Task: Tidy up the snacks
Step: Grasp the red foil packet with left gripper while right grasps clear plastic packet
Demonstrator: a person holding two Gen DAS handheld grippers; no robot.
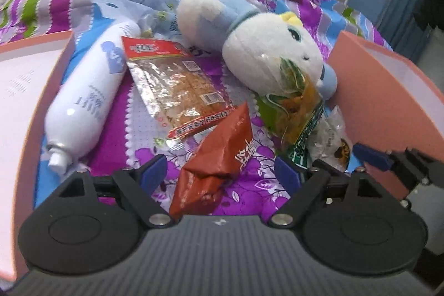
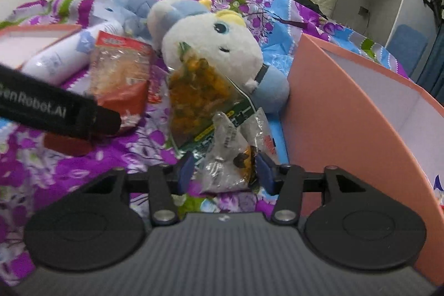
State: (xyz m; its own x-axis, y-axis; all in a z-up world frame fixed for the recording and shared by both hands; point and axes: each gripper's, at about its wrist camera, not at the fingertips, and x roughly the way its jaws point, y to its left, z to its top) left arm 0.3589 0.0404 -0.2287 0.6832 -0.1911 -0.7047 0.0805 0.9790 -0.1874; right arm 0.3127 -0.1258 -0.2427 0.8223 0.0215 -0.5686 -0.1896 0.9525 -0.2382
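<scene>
While every snack lies on the bed beside the plush toy (image 1: 258, 46), nothing looks boxed: left gripper (image 1: 222, 171) gapes around the crumpled red packet (image 1: 219, 157); right gripper (image 2: 224, 171), half-open, straddles the clear crinkly packet (image 2: 230, 160).

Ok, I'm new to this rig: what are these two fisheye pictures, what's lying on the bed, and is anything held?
Each picture looks forward along a hand-held two-finger gripper. The left gripper stands open around a red-brown snack packet. The right gripper has a small clear packet between its blue pads; pressing cannot be told. On the floral bedspread also lie a white bottle, a red-topped dried snack pack, a green-yellow packet and a plush toy, between two pink boxes.
</scene>
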